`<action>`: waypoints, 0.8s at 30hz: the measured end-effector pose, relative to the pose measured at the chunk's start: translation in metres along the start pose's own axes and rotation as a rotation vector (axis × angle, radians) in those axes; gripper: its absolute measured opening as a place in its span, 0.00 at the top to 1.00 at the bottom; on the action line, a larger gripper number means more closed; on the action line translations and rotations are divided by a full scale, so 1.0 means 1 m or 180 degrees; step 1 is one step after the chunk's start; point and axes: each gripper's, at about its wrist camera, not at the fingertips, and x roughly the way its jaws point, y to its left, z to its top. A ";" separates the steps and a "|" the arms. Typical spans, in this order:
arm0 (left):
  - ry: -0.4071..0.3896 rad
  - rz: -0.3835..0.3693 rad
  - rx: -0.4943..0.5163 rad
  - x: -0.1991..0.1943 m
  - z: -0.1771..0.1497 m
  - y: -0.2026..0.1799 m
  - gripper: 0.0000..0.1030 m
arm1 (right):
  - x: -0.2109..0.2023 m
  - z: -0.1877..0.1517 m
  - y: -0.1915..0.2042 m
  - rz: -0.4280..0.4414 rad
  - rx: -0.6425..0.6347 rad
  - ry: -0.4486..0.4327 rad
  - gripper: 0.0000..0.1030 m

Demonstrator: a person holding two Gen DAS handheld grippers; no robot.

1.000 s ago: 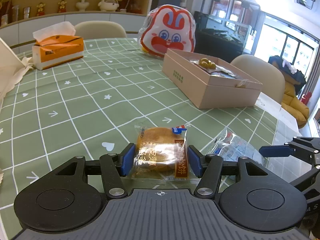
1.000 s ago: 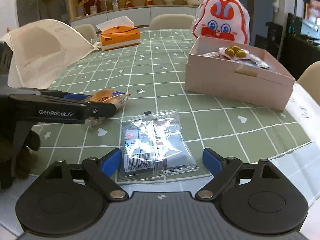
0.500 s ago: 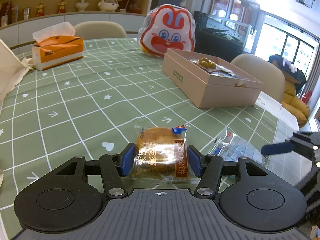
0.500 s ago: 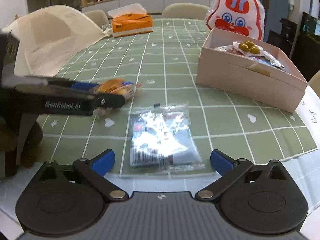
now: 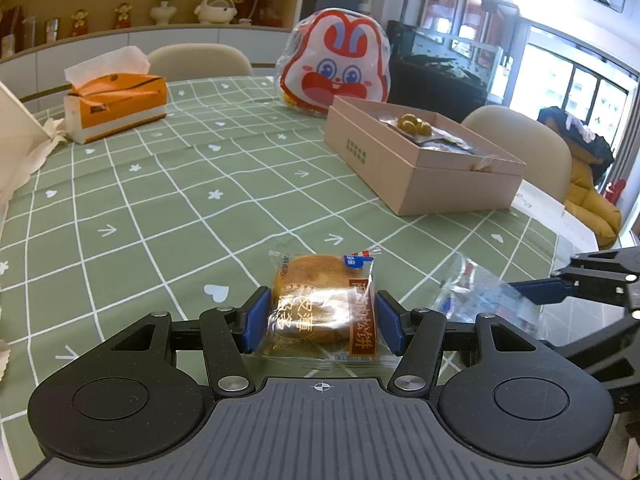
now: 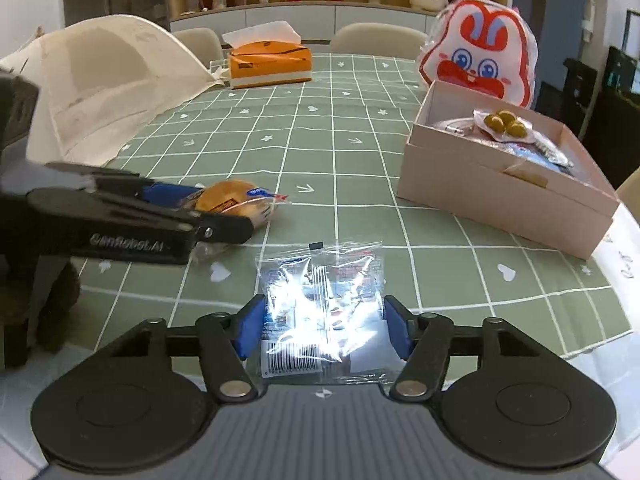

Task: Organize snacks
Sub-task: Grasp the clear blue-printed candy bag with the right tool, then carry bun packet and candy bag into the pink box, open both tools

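**Both grippers at a snack packet, near table edge**

Left gripper – blue pads pressed on both sides of a wrapped round pastry, gripping it. The packet lies flat on the green checked tablecloth, long axis running away from the camera, its crimped far end pointing toward the middle of the table.

Right gripper – jaws have just been closing; the pads now touch the edges of a clear foil packet between them. This packet also lies flat, barcode end nearest the camera, long axis running away from it, sealed far end pointing up the table. It sits just beside the pastry, to its right.

Around: an open pink box holding other snacks stands further up the table on the right, bare cloth between it and both packets. Behind it, a rabbit-face bag. An orange tissue box far back; a white mesh food cover at left.
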 end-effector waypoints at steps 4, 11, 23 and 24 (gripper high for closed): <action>0.0079 0.0006 0.0042 -0.003 0.003 -0.005 0.40 | -0.011 -0.006 -0.009 -0.0030 0.0022 -0.0041 0.41; 0.0163 -0.0088 0.0220 -0.023 0.000 -0.035 0.40 | -0.040 -0.011 -0.031 -0.0130 0.0103 -0.0273 0.41; -0.0469 -0.0073 0.0669 -0.043 0.110 -0.112 0.40 | -0.141 0.088 -0.116 -0.0525 0.0129 -0.1243 0.41; -0.0527 -0.0073 0.0669 -0.039 0.122 -0.116 0.40 | -0.145 0.102 -0.128 -0.0570 0.0184 -0.1296 0.41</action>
